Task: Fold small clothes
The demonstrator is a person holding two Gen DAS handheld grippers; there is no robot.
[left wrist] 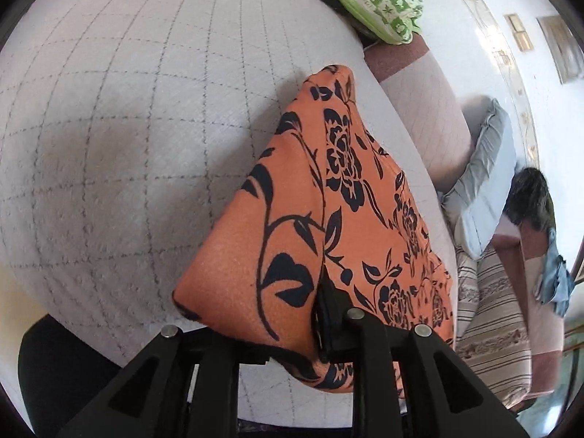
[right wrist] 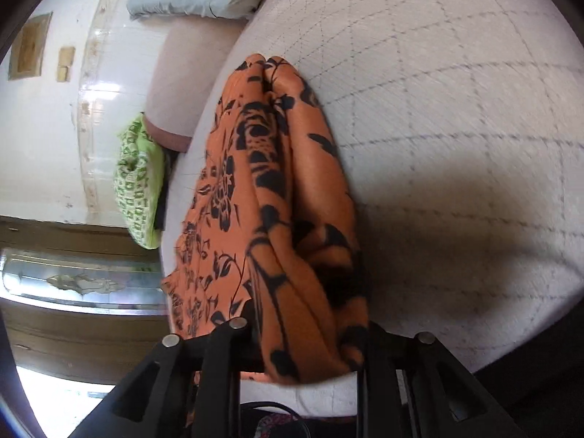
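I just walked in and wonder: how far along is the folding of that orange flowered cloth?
Partly done, it seems. The orange flowered cloth already lies doubled in layers on the white quilted surface. In hand: the cloth drapes over both the left gripper and the right gripper, mid-fold. Whether their fingers pinch it I cannot tell. Left: laying it flat and smoothing the bunched folds.

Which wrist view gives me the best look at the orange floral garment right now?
The left wrist view: the orange floral garment is sharp there, spread as a broad panel with its black flowers clear. The right wrist view shows it bunched into long folds, partly blurred, its near end hidden among the gripper's fingers.
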